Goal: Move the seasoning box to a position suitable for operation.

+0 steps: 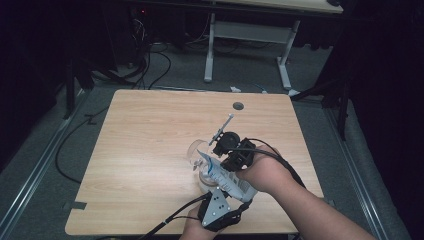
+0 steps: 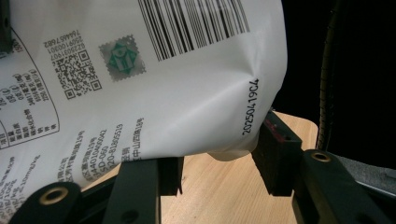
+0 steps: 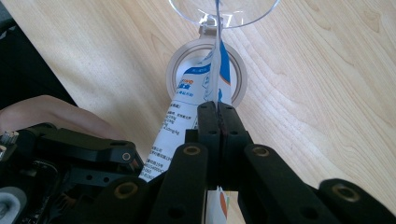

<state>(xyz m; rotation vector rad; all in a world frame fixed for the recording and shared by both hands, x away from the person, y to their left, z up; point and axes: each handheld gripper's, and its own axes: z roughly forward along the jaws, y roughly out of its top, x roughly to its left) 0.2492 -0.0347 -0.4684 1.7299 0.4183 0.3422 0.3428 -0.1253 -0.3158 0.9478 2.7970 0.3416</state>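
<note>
The work in hand is decanting a white printed pouch (image 1: 226, 176) into a clear glass (image 1: 196, 150) standing on the wooden table (image 1: 150, 130).

**Gripper state**
- The right gripper (image 3: 218, 116) is fully closed, its jaws pinching the upper edge of the pouch flat between the pads.
- The left gripper (image 2: 219, 161) is closed on the pouch's lower, bulging end. In the left gripper view the film sits wedged between the two jaws and creases at the right-hand pad.

**Position of the work**
- The pouch is held clear of the table, tilted, between the two grippers near the front right of the tabletop.
- In the right gripper view, the pouch's top edge points toward the rim of the glass, directly over a round coaster-like ring (image 3: 206, 70) on the table. Whether the pouch is already open cannot be determined.

**Probable faults**
- Spillage: the pouch edge lies close to the glass rim. A small misalignment would likely send contents onto the table.
- Tipping: the glass is unrestrained. Contact from the pouch or from either gripper could push it over.
- Slippage: the film is smooth and flexible. If the left jaws relax, the heavy end may sag and drag the spout off target.
- Surge: excess squeeze on the lower end may force contents out abruptly.
</note>
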